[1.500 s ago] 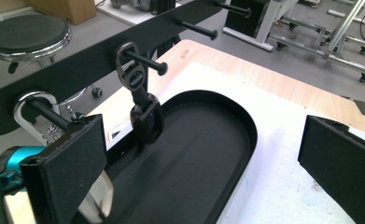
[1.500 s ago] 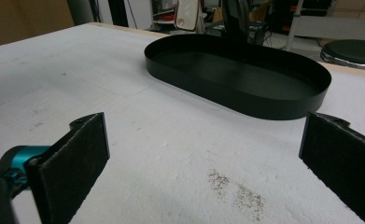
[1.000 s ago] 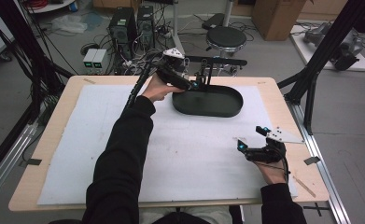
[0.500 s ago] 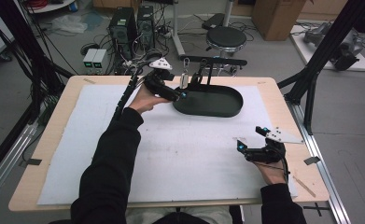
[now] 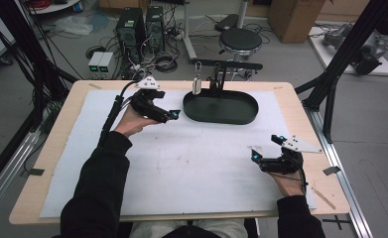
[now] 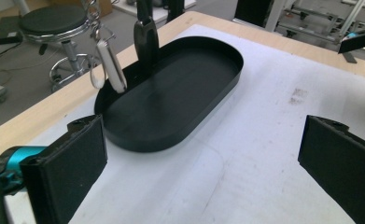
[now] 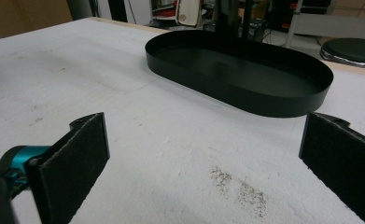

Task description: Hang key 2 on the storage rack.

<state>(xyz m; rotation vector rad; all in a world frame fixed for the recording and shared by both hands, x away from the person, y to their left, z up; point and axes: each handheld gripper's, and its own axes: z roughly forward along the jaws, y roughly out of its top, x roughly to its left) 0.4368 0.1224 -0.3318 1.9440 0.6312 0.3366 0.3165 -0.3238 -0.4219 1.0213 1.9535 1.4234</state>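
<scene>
- Movement first: the left gripper [image 5: 158,110] has drawn back from the black oval tray [image 5: 221,110]. A second ago it reached over the tray's left end; now it hangs just beside that end, above the white sheet [image 5: 191,163] on the worktop [image 5: 62,148].
- Its fingers [image 6: 68,168] stand wide apart with nothing between them, so I judge it has let go of something or is lining up for another reach at the hanging pieces.
- The right gripper [image 5: 270,157] has not moved from the near right of the sheet, well apart from the tray. Its fingers [image 7: 73,158] are also spread and empty.
- The tray sits at the far middle of the worktop and looks empty.
- The high view shows a small stand [image 5: 221,67] at the tray's far edge with a pale tag [image 5: 197,84] dangling from it.
- The left gripper view gives detail the high view lacks: the pale tag [image 6: 111,65] hangs on a ring and chain just over the tray's wall, beside a dark hanging piece [image 6: 145,39].
- The right gripper view adds a grey smudge [image 7: 238,186] on the sheet.
</scene>
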